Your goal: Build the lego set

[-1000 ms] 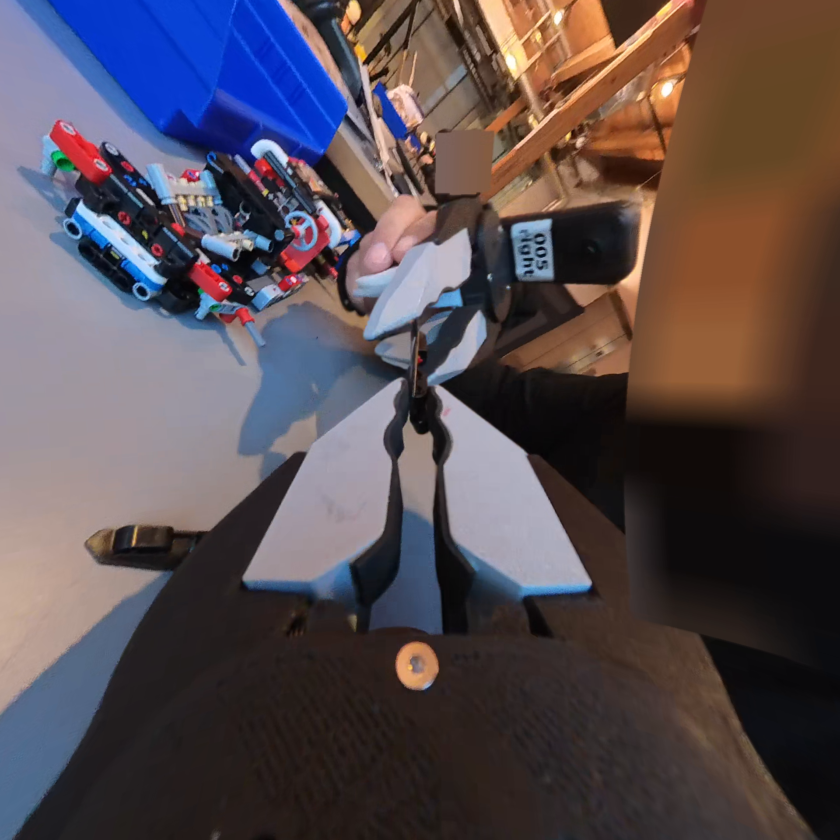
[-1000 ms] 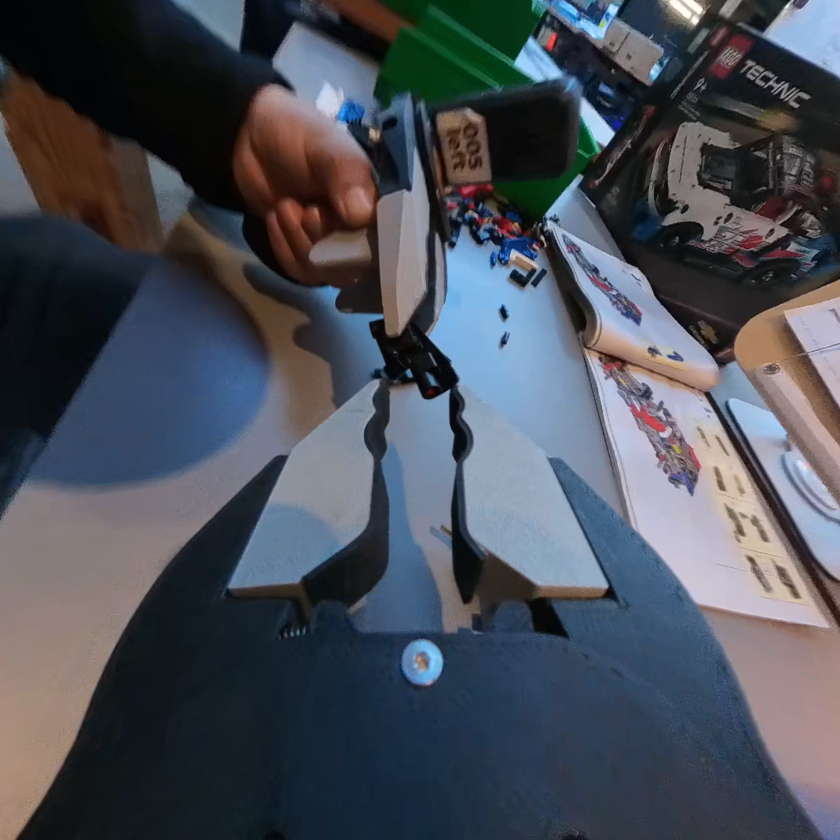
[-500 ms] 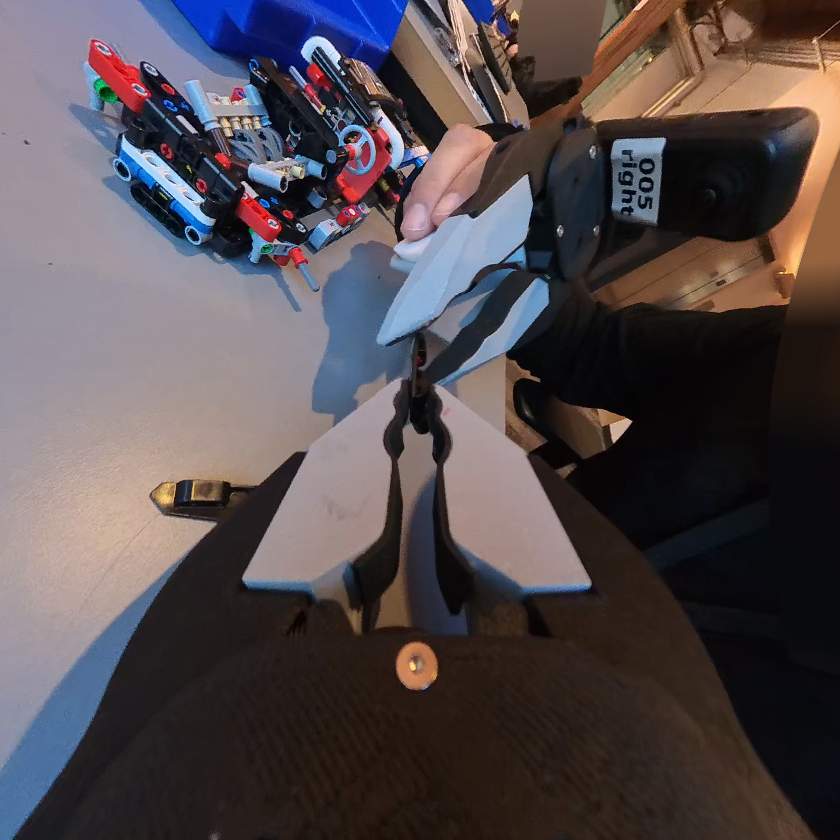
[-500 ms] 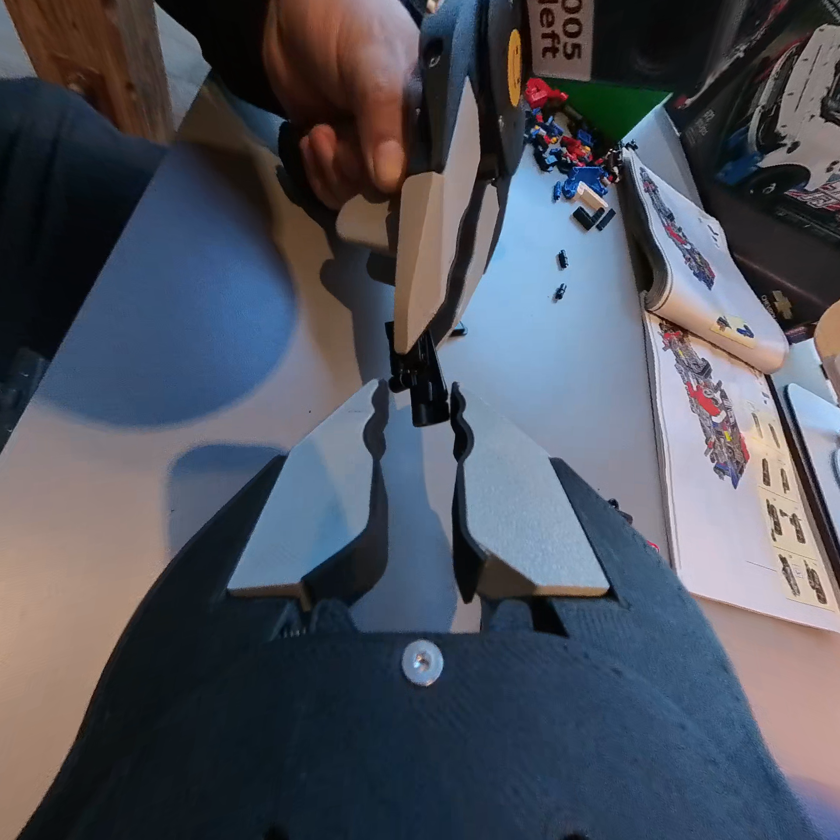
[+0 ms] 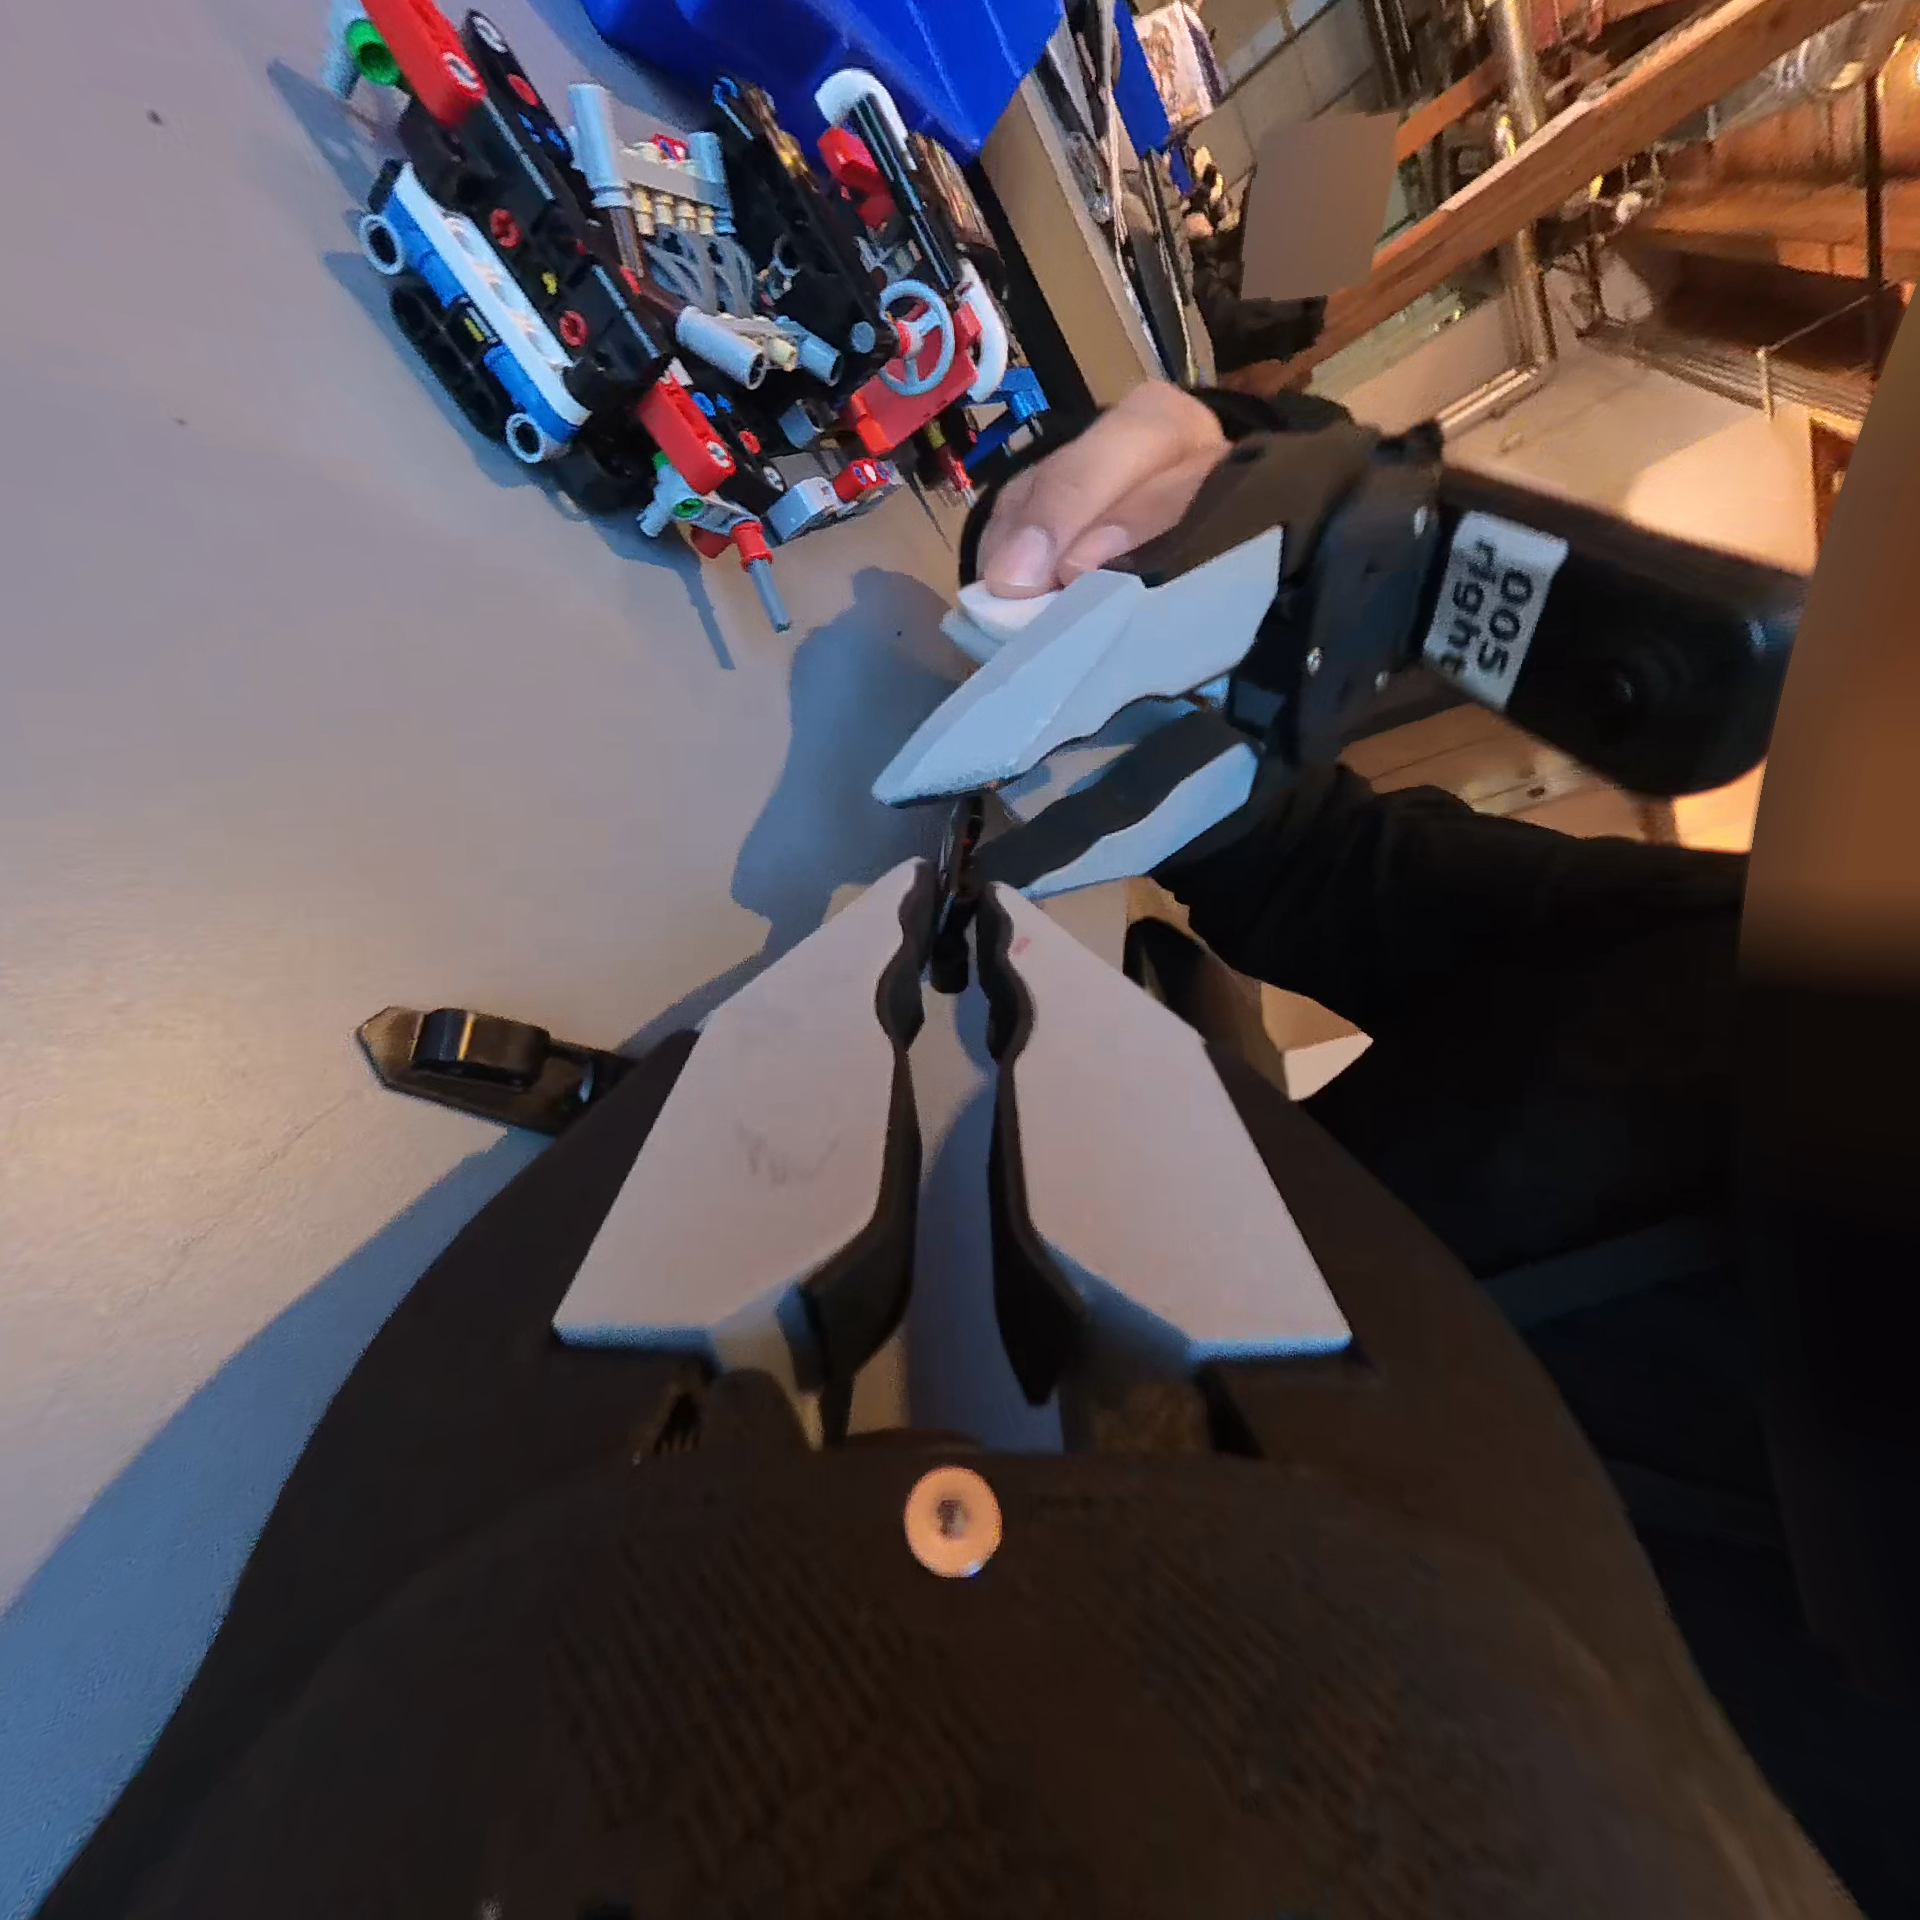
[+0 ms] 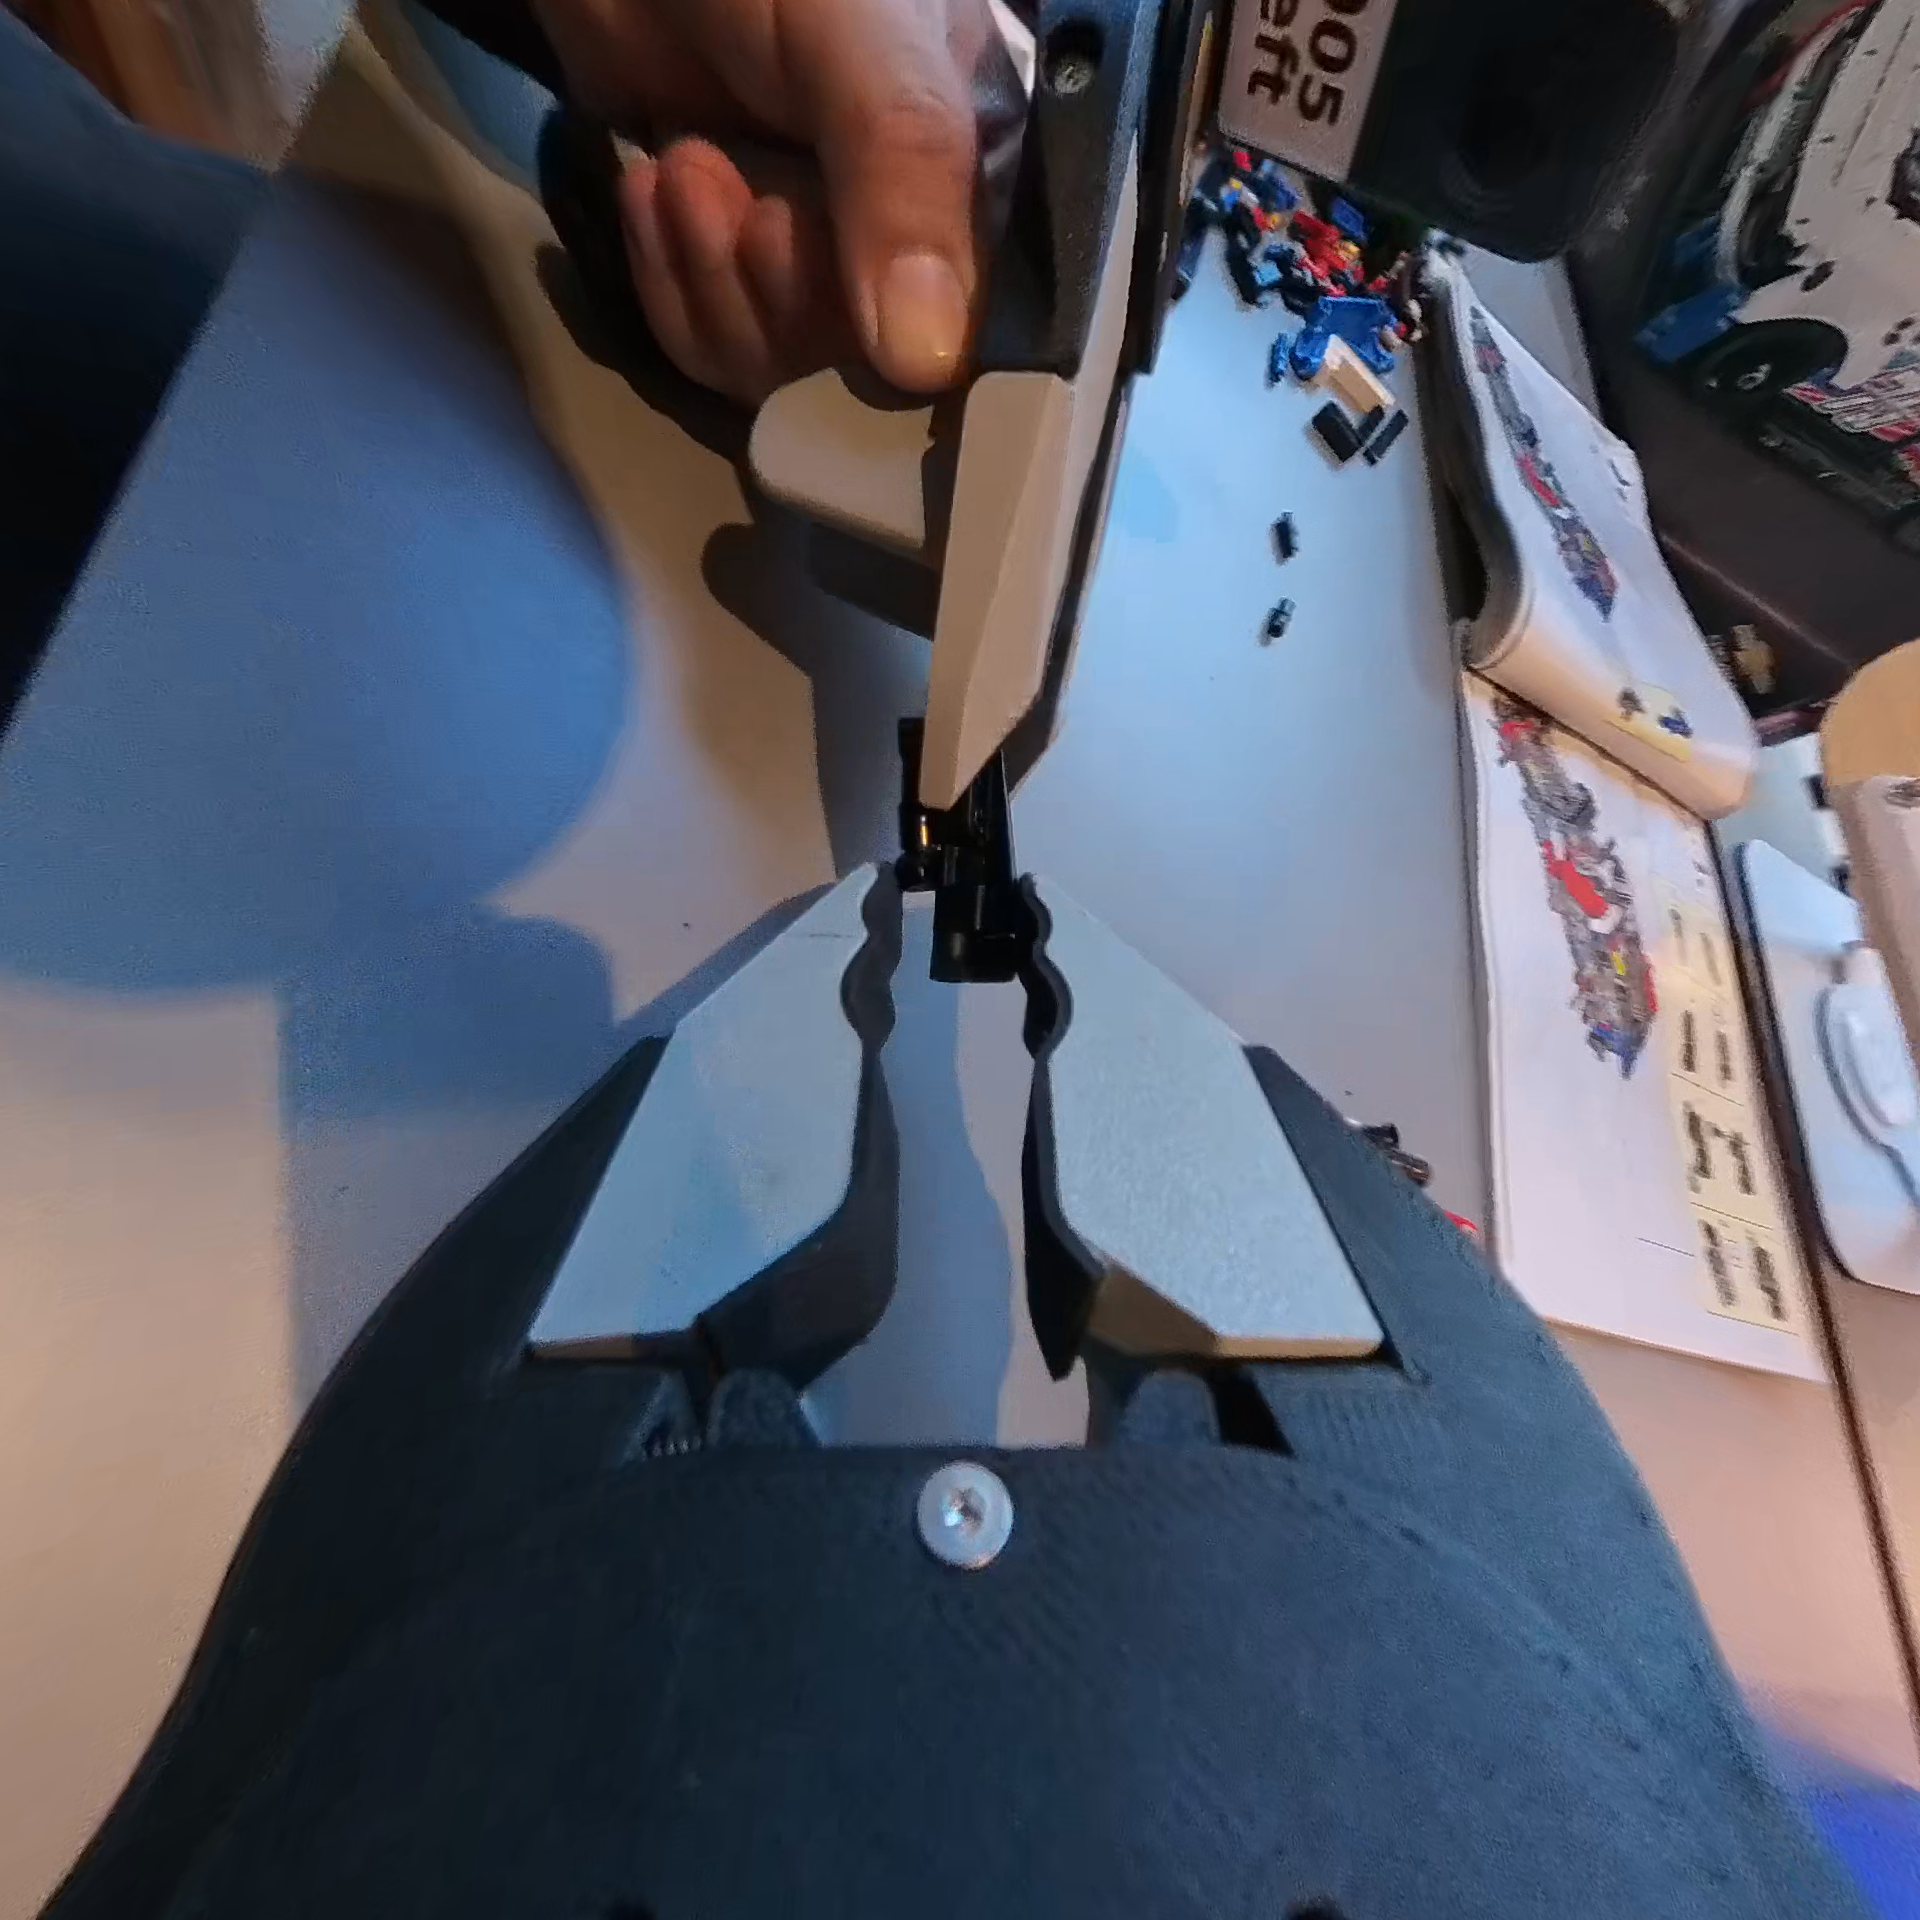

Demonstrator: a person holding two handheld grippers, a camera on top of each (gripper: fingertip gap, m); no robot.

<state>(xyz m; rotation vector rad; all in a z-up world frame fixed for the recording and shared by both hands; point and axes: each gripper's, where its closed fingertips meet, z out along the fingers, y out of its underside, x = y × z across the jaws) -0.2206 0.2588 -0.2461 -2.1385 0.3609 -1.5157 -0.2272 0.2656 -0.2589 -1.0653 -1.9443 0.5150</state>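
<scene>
A small black piece [image 6: 971, 914] is being pinched by the left gripper [image 5: 951, 914], well apart from the part-built model [image 5: 665, 301]. The right gripper [image 6: 956, 904], jaws narrowly parted, is being brought around it; misalignment could be knocking it loose.

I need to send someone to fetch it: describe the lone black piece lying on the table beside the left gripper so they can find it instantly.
Start from the grey table and the colourful half-built lego car at its far side. Come back toward the left gripper; just to its left lies the lone black piece. It is flat, pointed at one end and all black, well apart from the car.
</scene>
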